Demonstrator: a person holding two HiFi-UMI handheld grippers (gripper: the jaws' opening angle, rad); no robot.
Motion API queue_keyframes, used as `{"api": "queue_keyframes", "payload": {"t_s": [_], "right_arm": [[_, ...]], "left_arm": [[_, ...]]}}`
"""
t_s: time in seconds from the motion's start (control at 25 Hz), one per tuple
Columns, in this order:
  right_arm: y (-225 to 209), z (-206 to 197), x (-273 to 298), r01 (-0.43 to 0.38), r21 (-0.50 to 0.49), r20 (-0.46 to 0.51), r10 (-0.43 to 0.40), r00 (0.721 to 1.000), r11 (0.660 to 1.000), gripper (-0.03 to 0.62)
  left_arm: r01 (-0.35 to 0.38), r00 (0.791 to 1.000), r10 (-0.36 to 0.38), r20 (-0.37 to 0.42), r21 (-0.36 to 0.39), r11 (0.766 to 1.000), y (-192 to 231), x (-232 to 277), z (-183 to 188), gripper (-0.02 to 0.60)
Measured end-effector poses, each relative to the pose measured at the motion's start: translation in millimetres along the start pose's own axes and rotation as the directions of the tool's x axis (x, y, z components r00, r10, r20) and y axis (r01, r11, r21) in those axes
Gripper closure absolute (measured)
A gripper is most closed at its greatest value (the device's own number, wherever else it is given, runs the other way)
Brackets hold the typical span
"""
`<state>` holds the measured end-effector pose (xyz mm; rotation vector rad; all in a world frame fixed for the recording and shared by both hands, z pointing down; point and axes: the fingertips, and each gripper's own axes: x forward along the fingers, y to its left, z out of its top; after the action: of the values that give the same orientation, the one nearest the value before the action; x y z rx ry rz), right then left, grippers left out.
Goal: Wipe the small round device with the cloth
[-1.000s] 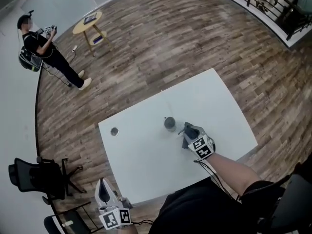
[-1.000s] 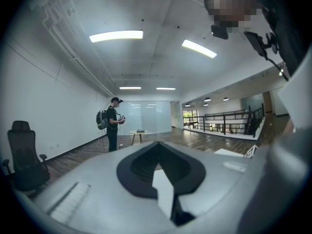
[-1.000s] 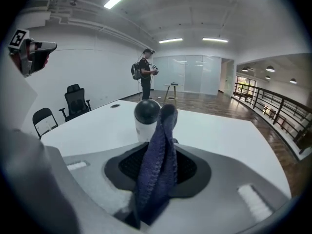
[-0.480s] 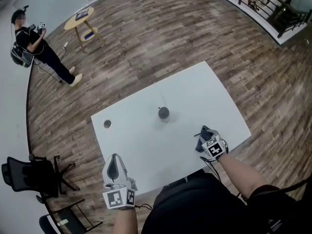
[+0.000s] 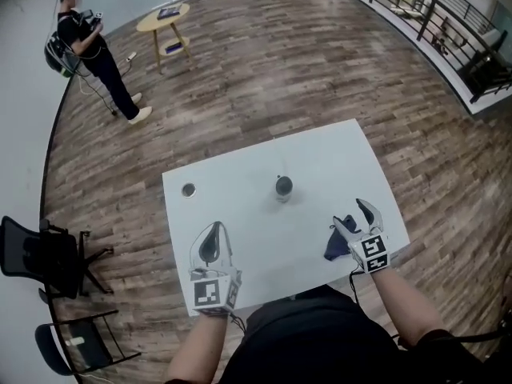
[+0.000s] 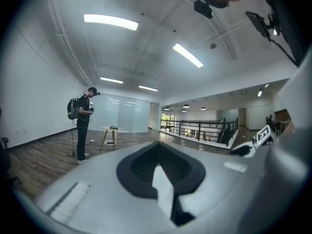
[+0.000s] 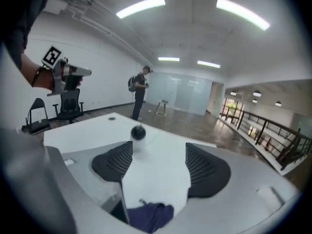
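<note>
The small round device (image 5: 283,186) stands dark and upright near the middle of the white table (image 5: 240,206); the right gripper view also shows the device (image 7: 138,132), straight ahead. My right gripper (image 5: 350,214) hangs over the near right part of the table. Its jaws have just been opening and now stand wide apart. The dark blue cloth (image 5: 336,248) lies crumpled beneath them, and no pad presses on the cloth (image 7: 151,216). My left gripper (image 5: 214,227) is shut and empty over the near left part of the table, pointing level.
A small flat disc (image 5: 188,190) lies at the table's far left. A person (image 5: 88,42) stands far off beside a round wooden side table (image 5: 164,18). Office chairs (image 5: 40,254) stand left of the table, and a railing (image 5: 424,6) runs along the top right.
My right gripper drew back from the device toward the near edge, rose and opened, letting go of the cloth. My left gripper came forward over the table's near left.
</note>
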<state>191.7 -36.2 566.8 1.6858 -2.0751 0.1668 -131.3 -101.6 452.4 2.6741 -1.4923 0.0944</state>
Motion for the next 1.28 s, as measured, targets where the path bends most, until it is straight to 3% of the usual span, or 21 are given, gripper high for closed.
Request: {"api": "queue_keyframes", "payload": {"t_s": [0.12, 0.16, 0.24, 0.32, 0.56, 0.76, 1.04, 1.28], "right_arm": [[-15.7, 83.0, -3.2, 0.089, -0.026, 0.182, -0.083, 0.98, 0.996, 0.258], [-15.7, 106.5, -4.2, 0.105, -0.019, 0.234, -0.097, 0.967, 0.994, 0.3], [-9.0, 140.1, -5.8, 0.111, 0.01, 0.325, -0.108, 0.94, 0.994, 0.436], [3.4, 145.6, -0.8, 0.091, 0.043, 0.357, -0.1, 0.929, 0.995, 0.592], [32.1, 94.4, 24.1, 0.055, 0.11, 0.252, -0.081, 0.964, 0.992, 0.595], [36.5, 100.7, 32.9, 0.031, 0.096, 0.263, -0.055, 0.963, 0.995, 0.595], [35.2, 99.1, 38.7, 0.019, 0.137, 0.258, -0.054, 0.965, 0.99, 0.594], [35.7, 98.5, 38.9, 0.015, 0.153, 0.261, -0.055, 0.964, 0.988, 0.595]], "left_arm": [[0.004, 1.0, -0.004, 0.005, -0.009, 1.0, -6.1, 17.8, 13.0, 0.575], [0.007, 1.0, -0.007, 0.001, -0.016, 1.0, -8.9, 22.4, 14.7, 0.575], [0.013, 1.0, -0.013, 0.008, -0.034, 0.999, -15.4, 29.1, 17.7, 0.575], [0.021, 1.0, -0.02, 0.017, -0.039, 0.999, -23.4, 34.1, 14.0, 0.576], [0.029, 0.997, -0.03, -0.075, -0.009, 1.0, -42.2, 37.7, -26.3, 0.575], [0.083, 0.996, -0.084, -0.022, -0.035, 0.996, -60.7, 40.5, -6.5, 0.575], [0.104, 0.992, -0.106, -0.071, -0.028, 0.994, -60.4, 35.9, -12.2, 0.575], [0.073, 0.994, -0.073, -0.081, -0.005, 0.997, -50.6, 31.5, -15.7, 0.575]]}}
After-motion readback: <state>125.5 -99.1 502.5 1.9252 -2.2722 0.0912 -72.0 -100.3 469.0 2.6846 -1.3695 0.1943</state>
